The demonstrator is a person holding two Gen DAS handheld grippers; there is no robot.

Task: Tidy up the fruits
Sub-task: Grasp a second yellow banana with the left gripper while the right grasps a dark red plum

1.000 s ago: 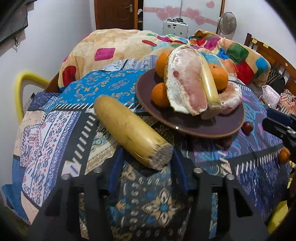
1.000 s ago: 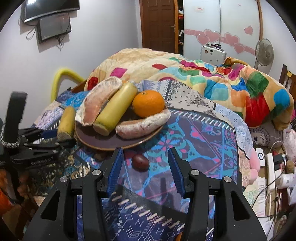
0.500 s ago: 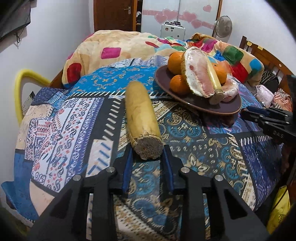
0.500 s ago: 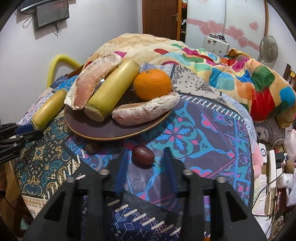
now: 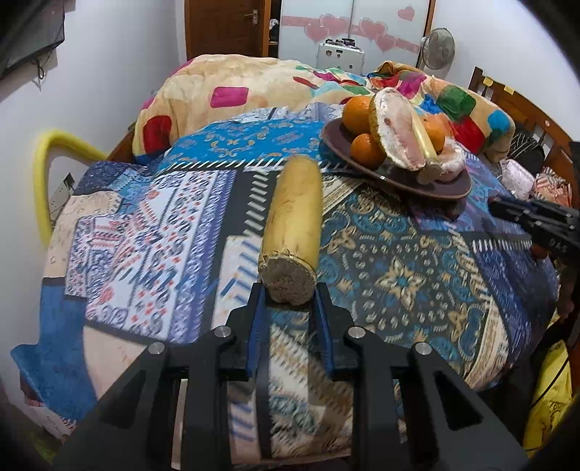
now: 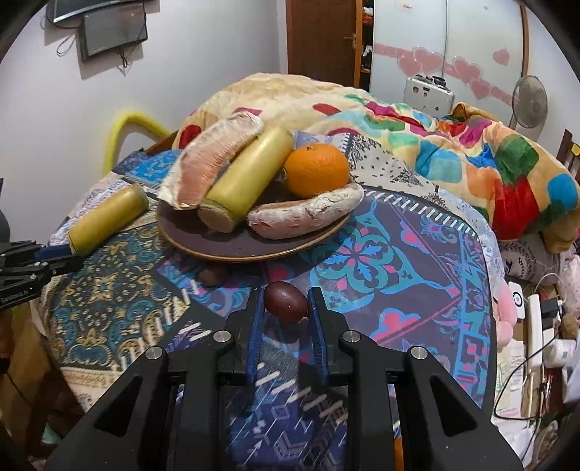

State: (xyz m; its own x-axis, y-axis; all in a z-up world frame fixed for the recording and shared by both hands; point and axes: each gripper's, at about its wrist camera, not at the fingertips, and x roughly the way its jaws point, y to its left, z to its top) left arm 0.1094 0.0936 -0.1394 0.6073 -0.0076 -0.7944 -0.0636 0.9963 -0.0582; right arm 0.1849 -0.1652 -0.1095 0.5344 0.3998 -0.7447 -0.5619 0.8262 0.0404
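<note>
You will find no legible writing in either view. The only lettering is a faint pale imprint on the side of the left gripper [image 6: 54,259] body at the left edge of the right wrist view, too small and blurred for you to read. The pink hearts on the white wardrobe doors [image 6: 446,54] at the upper right of that frame are decoration only and carry no words, and the dark wall screen [image 6: 112,30] at its upper left shows you nothing.
</note>
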